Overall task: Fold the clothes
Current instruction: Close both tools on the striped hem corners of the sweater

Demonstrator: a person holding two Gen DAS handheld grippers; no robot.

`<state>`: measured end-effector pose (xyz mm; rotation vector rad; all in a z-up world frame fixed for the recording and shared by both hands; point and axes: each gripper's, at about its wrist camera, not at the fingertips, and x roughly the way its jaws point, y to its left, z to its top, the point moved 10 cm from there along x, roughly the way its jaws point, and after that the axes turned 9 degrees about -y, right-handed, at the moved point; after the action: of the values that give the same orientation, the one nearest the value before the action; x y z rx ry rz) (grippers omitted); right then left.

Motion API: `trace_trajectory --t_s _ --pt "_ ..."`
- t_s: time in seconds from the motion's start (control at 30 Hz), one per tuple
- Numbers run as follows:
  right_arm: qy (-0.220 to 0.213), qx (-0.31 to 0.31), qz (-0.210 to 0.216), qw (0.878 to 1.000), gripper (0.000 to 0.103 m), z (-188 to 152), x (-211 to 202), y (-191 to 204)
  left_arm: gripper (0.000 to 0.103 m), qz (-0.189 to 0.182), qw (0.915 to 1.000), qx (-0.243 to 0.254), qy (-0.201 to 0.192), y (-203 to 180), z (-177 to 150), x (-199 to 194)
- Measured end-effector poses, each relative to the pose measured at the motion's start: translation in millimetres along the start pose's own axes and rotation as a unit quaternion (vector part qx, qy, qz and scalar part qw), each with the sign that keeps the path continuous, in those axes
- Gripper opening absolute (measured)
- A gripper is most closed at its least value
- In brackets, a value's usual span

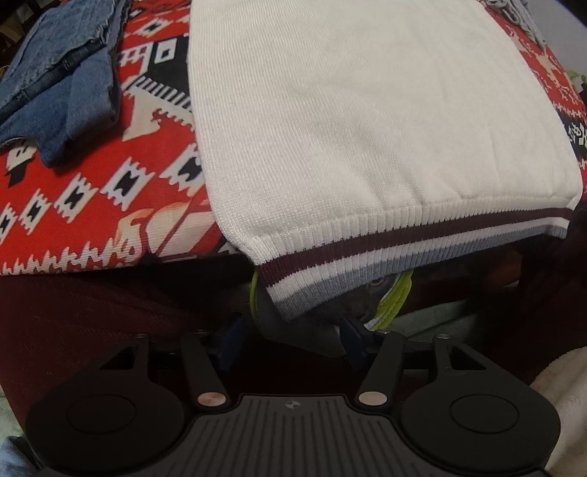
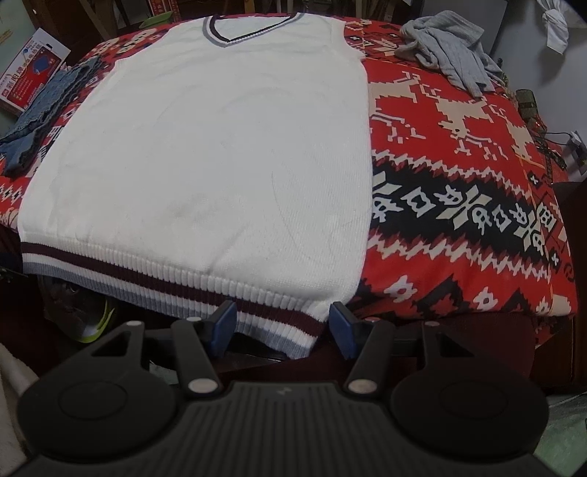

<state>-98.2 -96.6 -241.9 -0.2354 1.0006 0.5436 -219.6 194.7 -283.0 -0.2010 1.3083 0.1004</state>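
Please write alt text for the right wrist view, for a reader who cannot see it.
The open right gripper straddles the striped hem corner of a white sleeveless vest lying flat on a red patterned cloth. A crumpled grey garment lies at the far right.

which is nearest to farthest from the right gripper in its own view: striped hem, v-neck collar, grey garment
1. striped hem, lying between the open jaws of the right gripper
2. grey garment, far right on the patterned cloth
3. v-neck collar, at the vest's far end; too close to the grey garment to rank firmly
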Motion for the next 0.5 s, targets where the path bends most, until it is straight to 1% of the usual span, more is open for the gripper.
trace_trajectory --t_s 0.13,0.37,0.5 --pt "0.002 -0.001 0.002 1.000 0.060 -1.1 1.3 1.9 0.064 -0.008 1.0000 0.004 -0.002 2.2 2.3 2.7" --pt "0.004 0.006 0.006 1.000 0.060 -3.4 2.2 1.7 0.064 -0.022 0.9997 0.011 -0.008 6.7 6.6 6.8" --pt "0.005 0.010 0.007 1.000 0.060 -4.1 2.8 0.9 0.064 -0.013 0.9992 0.034 -0.018 10.6 9.9 8.2"
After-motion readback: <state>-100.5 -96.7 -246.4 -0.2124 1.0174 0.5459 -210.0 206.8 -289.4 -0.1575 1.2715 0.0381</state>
